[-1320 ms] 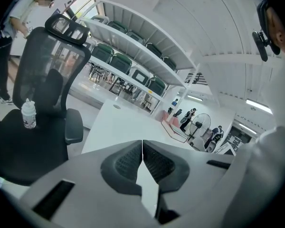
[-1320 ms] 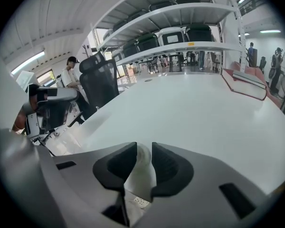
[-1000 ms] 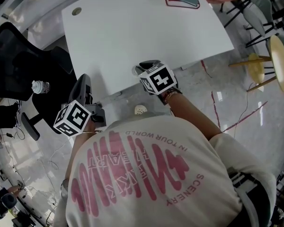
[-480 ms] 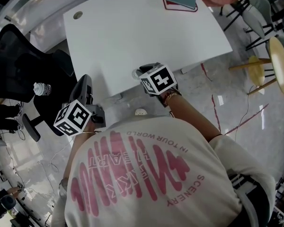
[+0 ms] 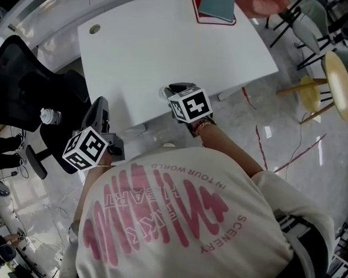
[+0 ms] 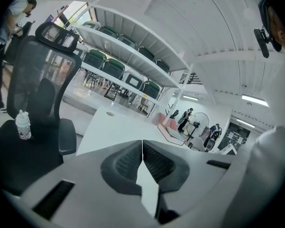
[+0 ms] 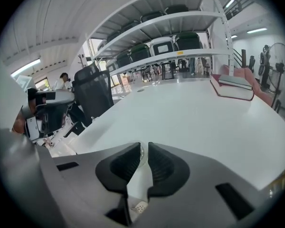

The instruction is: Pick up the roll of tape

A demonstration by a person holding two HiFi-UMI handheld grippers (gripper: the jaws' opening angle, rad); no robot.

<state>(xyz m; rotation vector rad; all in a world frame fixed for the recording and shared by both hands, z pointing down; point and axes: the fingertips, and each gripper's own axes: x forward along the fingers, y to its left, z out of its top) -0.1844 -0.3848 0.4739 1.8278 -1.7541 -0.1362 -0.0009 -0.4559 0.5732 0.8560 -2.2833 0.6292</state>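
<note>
Jaws of the right gripper (image 7: pixel 141 148) have just been closing and pinch the thin wall of the clear roll of tape (image 7: pixel 141 152) at the near edge of the white tabletop (image 5: pixel 162 39). Off the tabletop's left edge, the left gripper (image 6: pixel 142 148) has its jaws together and empty, beside a black chair (image 5: pixel 17 86).

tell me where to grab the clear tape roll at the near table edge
Pinch the tape roll across its narrow band, coming in over the table's near edge: it looks like a slim clear ring, so the band suits narrow jaws. The right gripper, whose jaws have just been closing, already has it between them.
</note>
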